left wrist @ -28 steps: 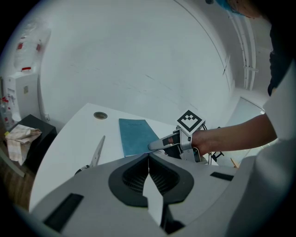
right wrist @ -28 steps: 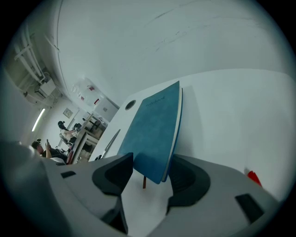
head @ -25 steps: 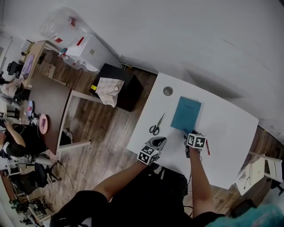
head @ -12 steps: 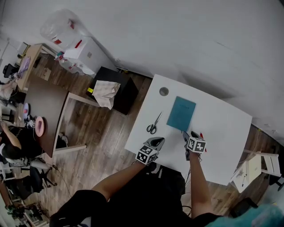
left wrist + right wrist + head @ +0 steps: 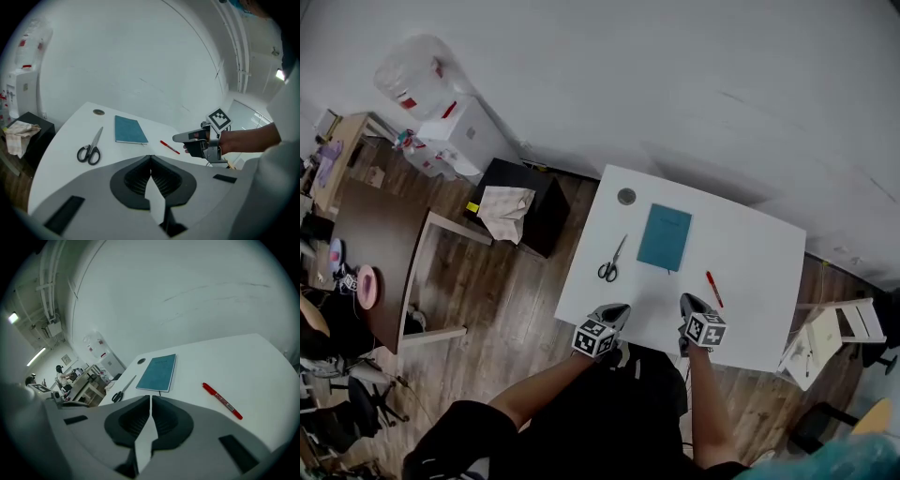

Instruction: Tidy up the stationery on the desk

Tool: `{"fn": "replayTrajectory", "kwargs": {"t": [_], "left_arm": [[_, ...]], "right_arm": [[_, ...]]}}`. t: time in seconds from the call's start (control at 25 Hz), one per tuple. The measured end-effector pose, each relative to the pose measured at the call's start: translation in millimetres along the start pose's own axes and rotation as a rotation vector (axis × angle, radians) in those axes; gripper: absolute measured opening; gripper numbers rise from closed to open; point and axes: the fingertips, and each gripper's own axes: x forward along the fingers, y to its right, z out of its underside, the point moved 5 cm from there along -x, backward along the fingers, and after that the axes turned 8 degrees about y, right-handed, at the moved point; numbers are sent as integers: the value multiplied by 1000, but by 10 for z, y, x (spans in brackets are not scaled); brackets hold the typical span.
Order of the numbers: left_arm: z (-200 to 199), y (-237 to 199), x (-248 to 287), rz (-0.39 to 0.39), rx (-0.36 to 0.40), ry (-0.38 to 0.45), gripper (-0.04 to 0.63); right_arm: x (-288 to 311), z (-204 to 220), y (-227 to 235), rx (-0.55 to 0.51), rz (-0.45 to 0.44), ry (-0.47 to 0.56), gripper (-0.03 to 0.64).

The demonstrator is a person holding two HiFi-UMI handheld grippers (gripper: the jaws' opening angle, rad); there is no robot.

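A: Item 1: slim red plastic pen (image 5: 713,289), lying on white bench (image 5: 755,267) near teal softcover notebook (image 5: 665,237). Status?

B: Left hand-held gripper (image 5: 615,311) hovering closed, empty. Right hand-held gripper (image 5: 688,302) just closing on nothing, probably needing reopening, then straddling pen's middle crosswise.

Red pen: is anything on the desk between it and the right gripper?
Nothing visible. Only bare desk lies between the red pen and the right gripper, whose jaws have just closed on nothing.
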Motion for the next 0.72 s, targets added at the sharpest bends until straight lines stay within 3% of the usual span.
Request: {"fn": "replayTrajectory", "kwargs": {"t": [0.28,0.6,0.72], "left_arm": [[254,-122,-28,-27,-7,-37,14],[69,-320,-17,-236,-22,-17,14],[45,-351,28,-333,-95,20,14]], "right_arm": [[-519,244,16,-26,14,65,38],[-748,288,472,-103,50,37,38],[-724,187,800,-139,40,22,40]]}}
